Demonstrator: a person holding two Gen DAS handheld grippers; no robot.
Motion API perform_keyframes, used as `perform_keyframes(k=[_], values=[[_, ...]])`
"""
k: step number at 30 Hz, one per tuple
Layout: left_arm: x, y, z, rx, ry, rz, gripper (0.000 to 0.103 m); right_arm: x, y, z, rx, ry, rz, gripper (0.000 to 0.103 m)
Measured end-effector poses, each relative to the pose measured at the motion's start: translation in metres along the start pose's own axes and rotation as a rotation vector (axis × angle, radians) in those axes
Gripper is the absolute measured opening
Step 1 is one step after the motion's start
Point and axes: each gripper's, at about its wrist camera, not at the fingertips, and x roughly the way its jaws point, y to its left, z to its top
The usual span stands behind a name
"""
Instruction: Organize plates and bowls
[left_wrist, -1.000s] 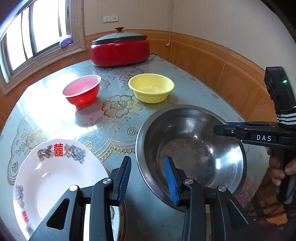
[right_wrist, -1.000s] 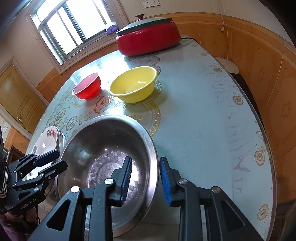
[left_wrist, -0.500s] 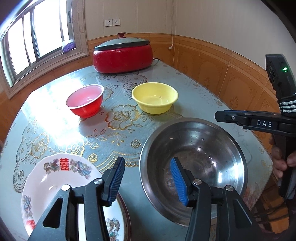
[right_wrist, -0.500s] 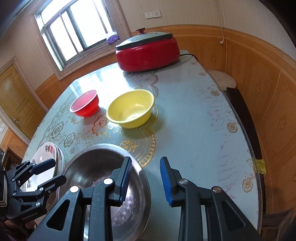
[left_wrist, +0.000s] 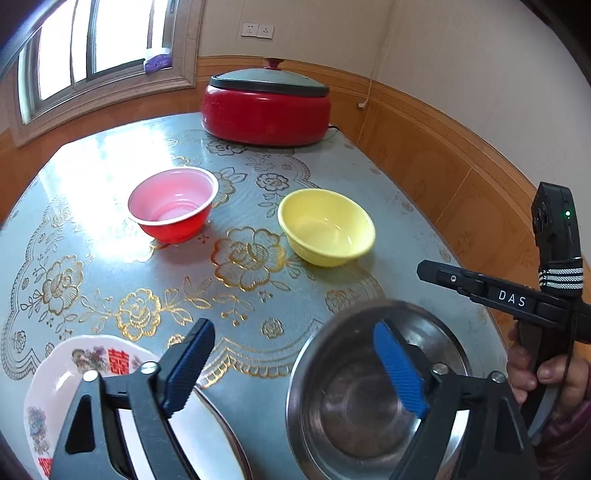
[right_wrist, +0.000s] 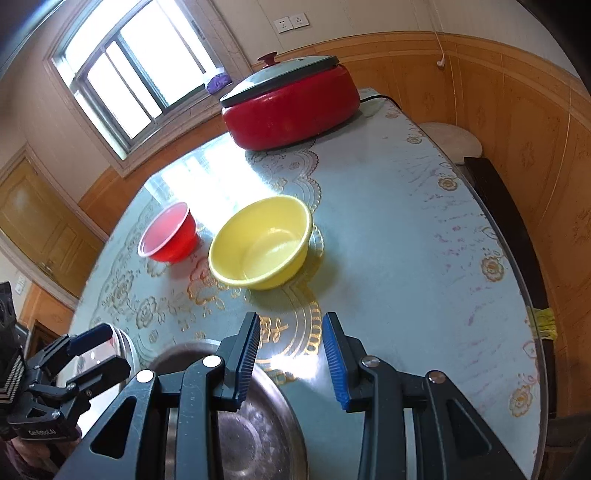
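A steel bowl (left_wrist: 343, 406) (right_wrist: 266, 435) rests on the table's near edge, with a white patterned plate (left_wrist: 70, 373) to its left. Farther out stand a red bowl (left_wrist: 173, 206) (right_wrist: 170, 236) and a yellow bowl (left_wrist: 328, 229) (right_wrist: 262, 251). My left gripper (left_wrist: 291, 343) (right_wrist: 110, 349) hovers above the gap between plate and steel bowl. Its jaws are opening wide and the pads press on nothing. My right gripper (right_wrist: 291, 325) (left_wrist: 424, 267) hangs over the steel bowl's far rim with a narrow gap and nothing in it.
A red lidded cooker (left_wrist: 266, 110) (right_wrist: 291, 107) stands at the table's far end under the window. The flowered table top (right_wrist: 406, 258) spreads to the right. Beyond its right edge are a round stool (right_wrist: 450, 140) and a dark bench (right_wrist: 506, 214). A hand (left_wrist: 546, 373) holds the right gripper.
Both grippers have drawn back and up from the steel bowl, which stays on the table. The left jaws have spread much wider. The right jaws look about the same.
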Motion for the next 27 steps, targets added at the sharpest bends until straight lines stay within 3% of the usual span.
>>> perform_keyframes(k=[3,9,11,19,24,25,26,27], values=[[0.008,0.005,0.012,-0.023,0.009,-0.001,0.089,0.007,0.0,0.011,0.01,-0.005,0.016,0.028],[0.041,0.019,0.04,-0.136,0.089,-0.083,0.083,0.027,0.0,0.036,0.0,0.001,0.014,0.022],[0.049,0.02,0.046,-0.132,0.1,-0.066,0.072,0.036,-0.004,0.043,0.01,0.015,0.02,0.022],[0.082,0.014,0.07,-0.11,0.141,-0.051,0.067,0.066,-0.014,0.058,0.035,0.064,0.042,0.022],[0.111,0.013,0.081,-0.111,0.188,-0.057,0.051,0.081,-0.018,0.063,0.034,0.08,0.051,0.022],[0.116,0.013,0.082,-0.116,0.197,-0.068,0.041,0.084,-0.018,0.063,0.029,0.084,0.056,0.021],[0.12,0.012,0.083,-0.124,0.208,-0.077,0.03,0.086,-0.017,0.063,0.017,0.086,0.057,0.012],[0.124,0.012,0.084,-0.131,0.214,-0.088,0.028,0.087,-0.017,0.062,0.005,0.083,0.057,0.011]])
